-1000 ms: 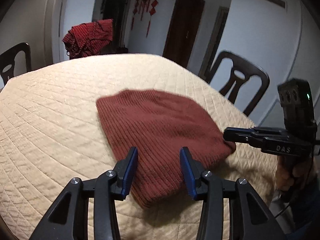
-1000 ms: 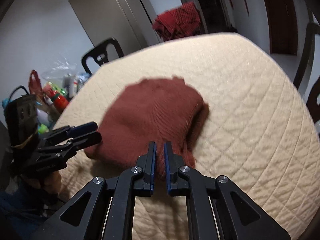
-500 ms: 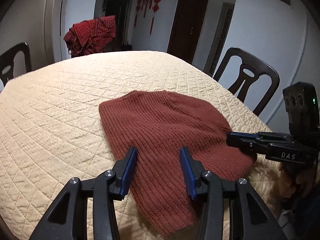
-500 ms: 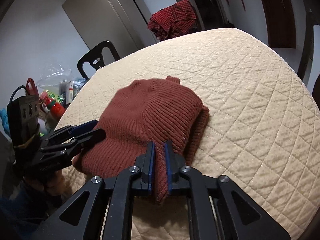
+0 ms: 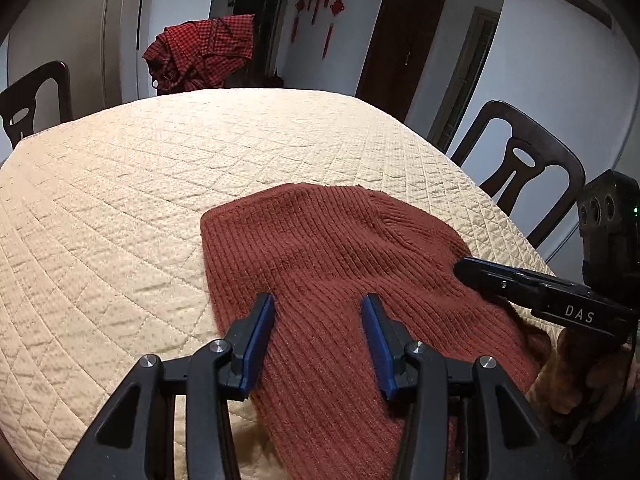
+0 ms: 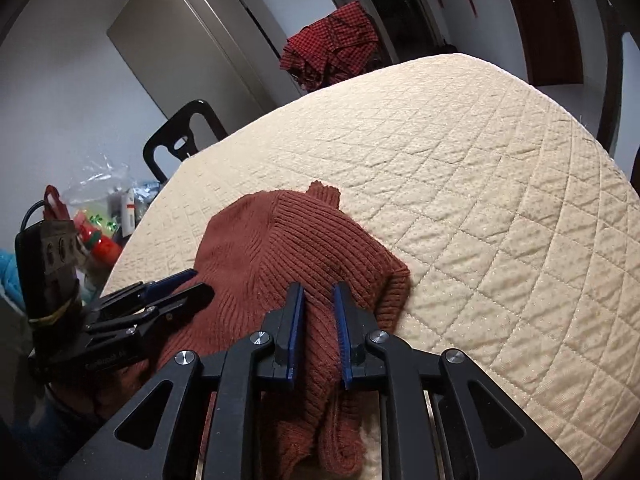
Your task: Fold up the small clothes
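A rust-red ribbed knit garment (image 5: pixel 328 264) lies on the quilted beige table (image 5: pixel 140 184) near its front edge. My left gripper (image 5: pixel 318 308) is open just above the garment's near part, holding nothing. My right gripper (image 6: pixel 318 300) is shut on a bunched fold of the garment (image 6: pixel 320 248) at its right side, with cloth hanging between and below the fingers. The right gripper also shows in the left wrist view (image 5: pixel 480 270), and the left gripper shows in the right wrist view (image 6: pixel 188 284).
A red checked cloth (image 5: pixel 204 52) hangs on a chair beyond the far table edge. Dark chairs stand at the right (image 5: pixel 520 176) and far left (image 5: pixel 32 100). A cluttered pile of bags and packets (image 6: pixel 100 216) sits off the table's left side.
The right gripper has pulled the garment toward the front table edge, so more cloth hangs over it. Its jaws stand a little wider around the thicker fold. The left gripper stays open.
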Available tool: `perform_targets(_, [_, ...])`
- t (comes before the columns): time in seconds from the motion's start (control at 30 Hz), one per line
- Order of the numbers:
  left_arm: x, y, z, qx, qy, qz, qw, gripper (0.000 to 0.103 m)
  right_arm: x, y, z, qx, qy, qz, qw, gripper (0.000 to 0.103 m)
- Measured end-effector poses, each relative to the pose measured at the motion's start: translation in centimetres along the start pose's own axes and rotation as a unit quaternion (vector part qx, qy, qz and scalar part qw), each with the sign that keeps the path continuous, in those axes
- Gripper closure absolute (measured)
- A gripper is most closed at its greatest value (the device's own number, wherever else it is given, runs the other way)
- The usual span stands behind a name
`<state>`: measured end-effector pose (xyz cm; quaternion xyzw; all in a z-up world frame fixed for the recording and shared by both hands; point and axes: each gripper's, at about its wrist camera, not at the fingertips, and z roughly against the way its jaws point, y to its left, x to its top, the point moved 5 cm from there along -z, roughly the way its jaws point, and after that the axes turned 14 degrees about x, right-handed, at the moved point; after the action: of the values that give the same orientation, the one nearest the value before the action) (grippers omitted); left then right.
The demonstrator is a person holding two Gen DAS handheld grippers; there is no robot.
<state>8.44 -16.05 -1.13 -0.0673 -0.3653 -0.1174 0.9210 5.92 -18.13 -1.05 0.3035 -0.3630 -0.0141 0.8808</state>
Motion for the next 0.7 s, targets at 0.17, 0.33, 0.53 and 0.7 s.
perform_targets(0.17, [0.9, -0.2, 0.5, 0.010, -0.010, -0.008, 0.9999, 0.055, 1.2, 0.8, 0.7, -0.012, -0.013, 0.022, 1.000, 0.086])
perform_targets(0.33, [2.5, 0.0, 0.1, 0.019, -0.017, -0.006, 0.9997, 0.055, 2.2, 0.1, -0.2, -0.031, -0.014, 0.029, 0.999, 0.086])
perform_targets(0.53, [1.7, -0.5, -2.0, 0.031, 0.004, -0.019, 0.9993, 0.055, 1.9, -1.6, -1.3, -0.046, 0.002, 0.008, 0.999, 0.086])
perform_targets(0.7, [1.8, -0.2, -1.2, 0.030, 0.002, -0.013, 0.9995, 0.055, 1.7, -0.8, 0.1, -0.051, -0.004, 0.022, 0.998, 0.086])
